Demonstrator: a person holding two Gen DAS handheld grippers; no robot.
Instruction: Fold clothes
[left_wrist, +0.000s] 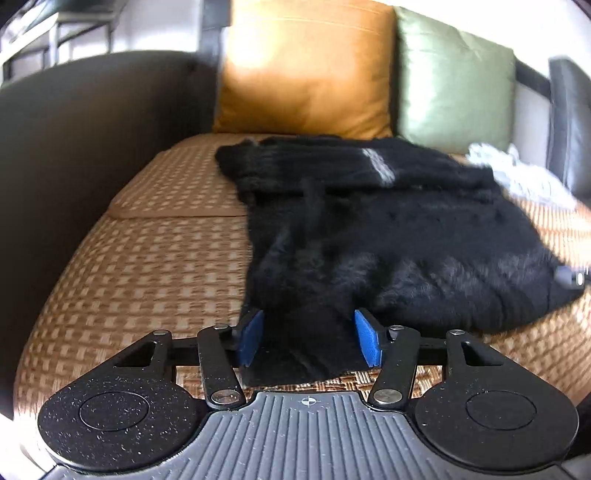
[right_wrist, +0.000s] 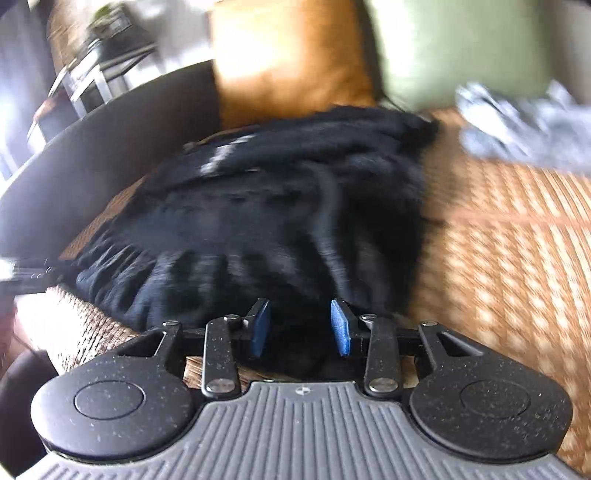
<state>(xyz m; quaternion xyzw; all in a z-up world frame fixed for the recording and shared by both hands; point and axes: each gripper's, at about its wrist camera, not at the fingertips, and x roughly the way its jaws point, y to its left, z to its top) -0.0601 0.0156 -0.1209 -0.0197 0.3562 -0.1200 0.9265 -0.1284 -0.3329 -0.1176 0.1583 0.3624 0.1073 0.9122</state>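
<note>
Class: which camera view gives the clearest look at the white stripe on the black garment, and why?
The left wrist view: the white stripe is fairly sharp on the black garment, with the cloth spread flat. In the right wrist view the stripe is smeared by motion blur and partly lost in folds.

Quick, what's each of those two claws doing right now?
Left gripper: open, black garment between its pads, not pinched.
Right gripper: open, narrower, the garment between its pads, not pinched.
</note>
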